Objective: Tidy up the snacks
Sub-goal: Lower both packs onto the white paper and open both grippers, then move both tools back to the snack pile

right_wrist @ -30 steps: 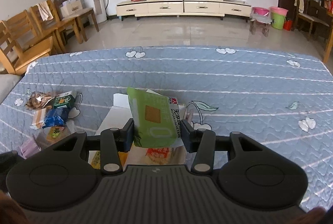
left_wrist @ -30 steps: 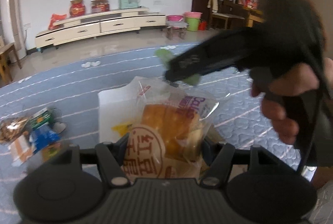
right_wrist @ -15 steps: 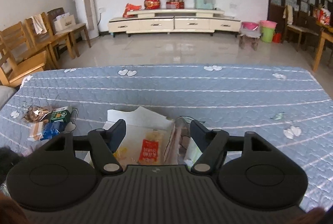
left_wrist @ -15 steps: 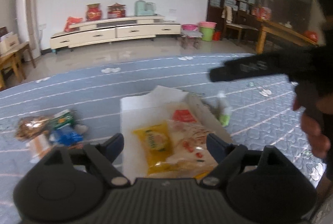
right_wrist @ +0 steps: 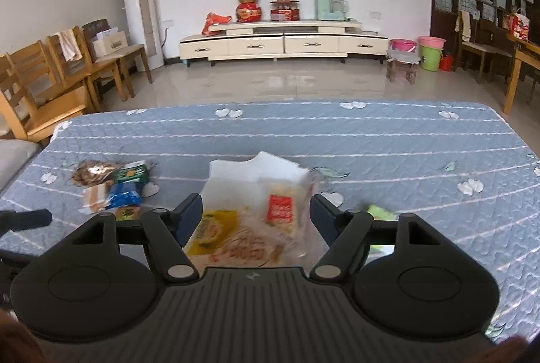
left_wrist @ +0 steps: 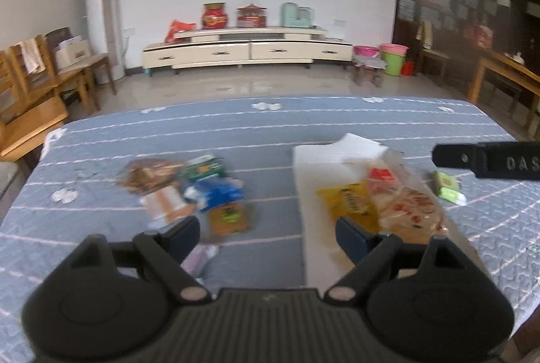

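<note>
On the left of the blue quilted bed (left_wrist: 270, 140) lies a loose pile of snacks: a brown crinkled packet (left_wrist: 148, 175) at the far left, a green carton (left_wrist: 204, 166) beside it, an orange-and-white packet (left_wrist: 167, 206) and a blue packet (left_wrist: 217, 194) nearer the camera, and a green-and-orange packet (left_wrist: 229, 219) at the near edge of the pile. All are blurred, so their print cannot be read.

The left gripper (left_wrist: 266, 233) hangs above the bed between this pile and the white box, its jaws wide apart with nothing between them; they have just been opening.

To the right of it sits the white box (left_wrist: 303, 180), its lid flap standing up at the far end. Inside lie a yellow packet (left_wrist: 351, 204), a clear bread bag with red print (left_wrist: 410, 207) and a small red-labelled packet (left_wrist: 381, 175), packed side by side and touching.

The right gripper (right_wrist: 256, 218) hovers over the near end of the box, looking down into it. Its jaws have just been opening, stand well apart and hold nothing; the yellow packet and bread bag show between them, lying in the box below.

Just outside the right wall of the box, on the bed, rests a small green packet (left_wrist: 447, 184). Above it in the left wrist view, the tip of the right gripper's finger reaches in from the right edge.
</note>
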Action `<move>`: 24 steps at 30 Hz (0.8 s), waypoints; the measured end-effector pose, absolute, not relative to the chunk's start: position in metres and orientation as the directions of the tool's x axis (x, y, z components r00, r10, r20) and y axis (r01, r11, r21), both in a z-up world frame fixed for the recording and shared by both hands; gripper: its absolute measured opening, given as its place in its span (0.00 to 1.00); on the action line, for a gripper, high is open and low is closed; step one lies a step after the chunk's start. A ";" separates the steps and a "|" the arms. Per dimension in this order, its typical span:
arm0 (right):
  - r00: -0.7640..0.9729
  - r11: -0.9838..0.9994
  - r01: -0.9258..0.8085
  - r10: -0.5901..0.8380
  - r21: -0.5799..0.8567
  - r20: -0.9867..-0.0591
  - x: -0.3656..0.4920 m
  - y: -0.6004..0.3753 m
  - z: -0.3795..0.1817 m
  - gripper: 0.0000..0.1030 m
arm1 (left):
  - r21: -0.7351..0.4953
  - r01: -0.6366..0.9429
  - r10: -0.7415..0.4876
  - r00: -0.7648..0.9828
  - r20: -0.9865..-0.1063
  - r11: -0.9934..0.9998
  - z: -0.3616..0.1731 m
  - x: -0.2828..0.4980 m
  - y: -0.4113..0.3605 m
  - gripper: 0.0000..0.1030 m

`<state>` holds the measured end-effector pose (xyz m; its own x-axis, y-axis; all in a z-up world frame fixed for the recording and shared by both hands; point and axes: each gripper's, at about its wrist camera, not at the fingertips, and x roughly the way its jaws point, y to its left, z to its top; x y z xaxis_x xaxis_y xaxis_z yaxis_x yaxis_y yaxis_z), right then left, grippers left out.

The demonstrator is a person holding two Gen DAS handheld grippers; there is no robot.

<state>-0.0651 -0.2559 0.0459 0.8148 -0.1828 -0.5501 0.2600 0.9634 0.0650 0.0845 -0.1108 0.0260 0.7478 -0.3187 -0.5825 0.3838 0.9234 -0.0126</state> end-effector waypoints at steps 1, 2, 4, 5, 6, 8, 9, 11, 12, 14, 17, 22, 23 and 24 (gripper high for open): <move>0.815 0.965 0.254 -0.178 0.064 -0.551 -0.067 -0.251 0.046 0.86 | -0.014 0.374 -0.311 0.751 -0.582 0.927 0.026 0.085 -0.105 0.85; 0.814 0.966 0.249 -0.173 0.065 -0.554 -0.062 -0.249 0.048 0.86 | -0.015 0.365 -0.305 0.754 -0.582 0.931 0.026 0.086 -0.101 0.85; 0.815 0.970 0.235 -0.160 0.065 -0.556 -0.056 -0.244 0.050 0.86 | -0.016 0.350 -0.294 0.760 -0.580 0.937 0.027 0.087 -0.091 0.85; 0.816 0.971 0.230 -0.155 0.065 -0.557 -0.053 -0.242 0.051 0.86 | -0.014 0.344 -0.289 0.764 -0.577 0.939 0.027 0.087 -0.087 0.85; 0.815 0.972 0.226 -0.152 0.066 -0.560 -0.052 -0.238 0.051 0.86 | -0.011 0.338 -0.283 0.769 -0.574 0.941 0.028 0.087 -0.084 0.85; 0.815 0.974 0.217 -0.140 0.071 -0.562 -0.045 -0.232 0.052 0.86 | -0.002 0.325 -0.268 0.775 -0.572 0.946 0.027 0.088 -0.077 0.85; 0.816 0.975 0.211 -0.135 0.072 -0.563 -0.044 -0.229 0.052 0.87 | 0.000 0.321 -0.264 0.777 -0.571 0.947 0.027 0.089 -0.075 0.85; 0.816 0.977 0.200 -0.124 0.074 -0.565 -0.041 -0.223 0.050 0.87 | -0.002 0.311 -0.255 0.778 -0.574 0.951 0.025 0.092 -0.070 0.85; 0.815 0.978 0.194 -0.118 0.076 -0.567 -0.039 -0.220 0.050 0.87 | -0.002 0.305 -0.250 0.779 -0.575 0.953 0.024 0.093 -0.066 0.85; 0.814 0.980 0.184 -0.110 0.074 -0.571 -0.035 -0.215 0.048 0.87 | -0.002 0.294 -0.242 0.781 -0.576 0.956 0.022 0.094 -0.061 0.85; 0.812 0.981 0.175 -0.095 0.084 -0.576 -0.029 -0.210 0.042 0.87 | 0.000 0.281 -0.229 0.782 -0.580 0.960 0.018 0.095 -0.053 0.85; 0.805 0.984 0.158 -0.077 0.087 -0.588 -0.024 -0.201 0.034 0.87 | 0.008 0.253 -0.199 0.780 -0.593 0.967 0.011 0.096 -0.035 0.85; 0.803 0.984 0.154 -0.072 0.089 -0.591 -0.023 -0.199 0.031 0.87 | 0.009 0.247 -0.193 0.780 -0.596 0.969 0.010 0.097 -0.032 0.85; 0.801 0.984 0.151 -0.068 0.090 -0.595 -0.021 -0.198 0.030 0.87 | 0.010 0.239 -0.185 0.778 -0.600 0.971 0.008 0.098 -0.029 0.85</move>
<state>-0.0208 -0.1984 0.0298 0.8005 -0.0685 -0.5954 0.1514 0.9843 0.0904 0.0983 -0.0292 0.0076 0.7782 -0.1855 -0.6000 0.2391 0.9709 0.0100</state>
